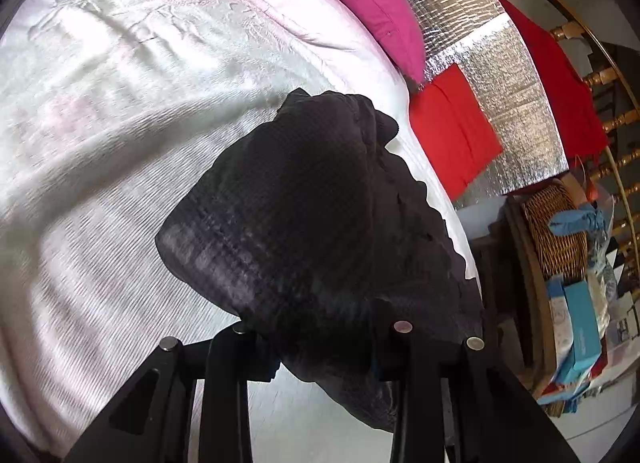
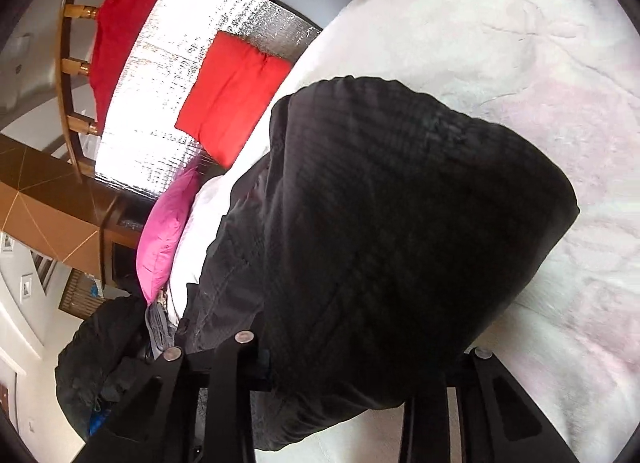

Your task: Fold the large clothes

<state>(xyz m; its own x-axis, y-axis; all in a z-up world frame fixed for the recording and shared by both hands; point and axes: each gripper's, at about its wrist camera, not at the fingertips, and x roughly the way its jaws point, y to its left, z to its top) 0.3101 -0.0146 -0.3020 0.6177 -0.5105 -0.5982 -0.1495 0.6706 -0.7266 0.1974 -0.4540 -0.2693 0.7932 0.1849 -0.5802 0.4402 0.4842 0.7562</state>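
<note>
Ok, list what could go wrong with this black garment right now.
1. Each claw (left claw, right claw) pinches only a bunched edge of the black garment; the cloth may slip out when lifted.
2. The hanging bulk may drag and rumple the bedspread.
3. It could snag the pink pillow nearby.

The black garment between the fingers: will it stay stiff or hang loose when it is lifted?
Probably floppy: the black garment bunches and droops over the bed cover. Likely rather light, since it looks thin. Its loose end may drag.
</note>
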